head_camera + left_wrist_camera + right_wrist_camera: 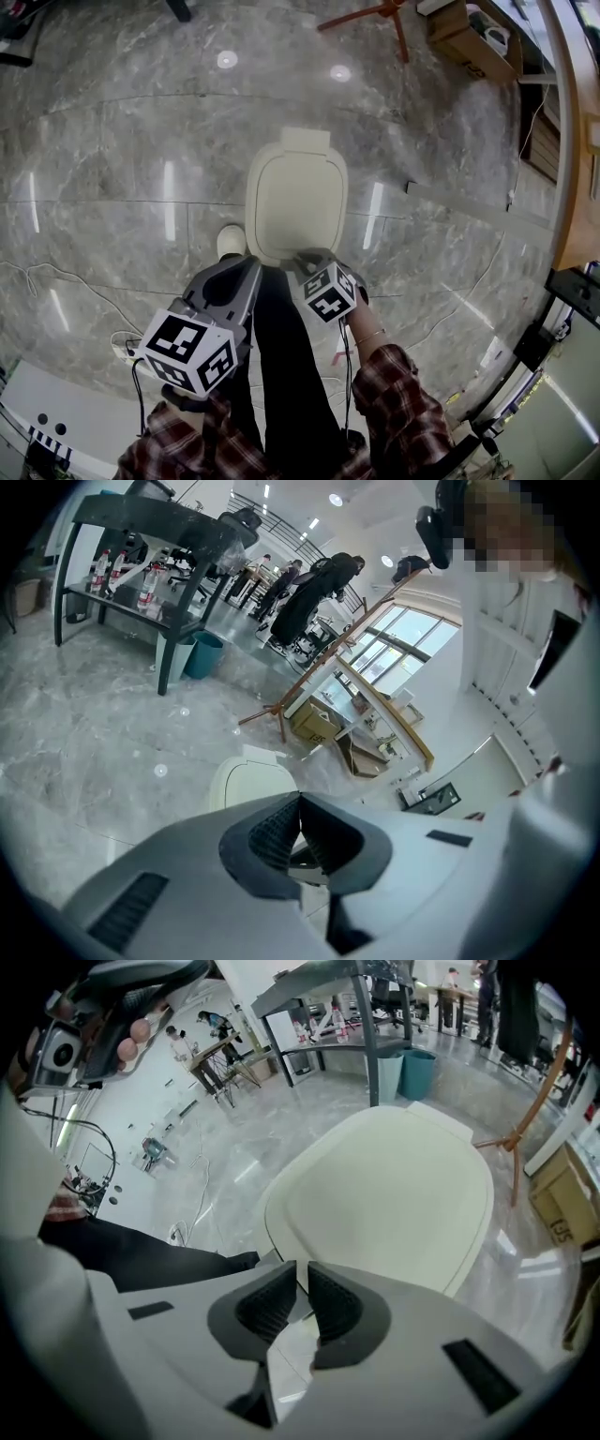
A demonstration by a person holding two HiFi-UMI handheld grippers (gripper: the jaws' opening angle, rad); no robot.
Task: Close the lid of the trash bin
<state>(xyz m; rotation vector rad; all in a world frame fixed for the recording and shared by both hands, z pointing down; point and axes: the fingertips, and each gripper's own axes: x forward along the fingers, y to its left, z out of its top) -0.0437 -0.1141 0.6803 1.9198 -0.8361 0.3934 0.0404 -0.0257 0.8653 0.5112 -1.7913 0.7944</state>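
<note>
Two grippers hang over a grey marble floor (122,169), both on the near side of the trash bin (265,242), which stands at the middle of the head view just ahead of the person's feet. Its cream lid (295,202) lies flat over the bin, with the hinge block at the far edge.

The right gripper (302,1279) is the closer one. In the head view its marker cube (328,292) sits just behind the near rim of the lid, a little right of the bin's middle. In the right gripper view the lid fills the space directly beyond the jaws. Those jaws are all but together, with only a thin slit between the ribbed pads (267,1302) and nothing held in it. Whether the tips touch the lid cannot be told.

The left gripper (300,803) is further back and to the left, near a pale shoe (230,241) beside the bin's near-left corner. Its jaws meet at the tips with nothing between them, and the left gripper view shows the lid just beyond and slightly left of them, not touching.

A black trouser leg (291,366) runs down between the two grippers, and a plaid sleeve (403,412) shows behind the right one. A cardboard box (469,37) lies well apart at the upper right.
</note>
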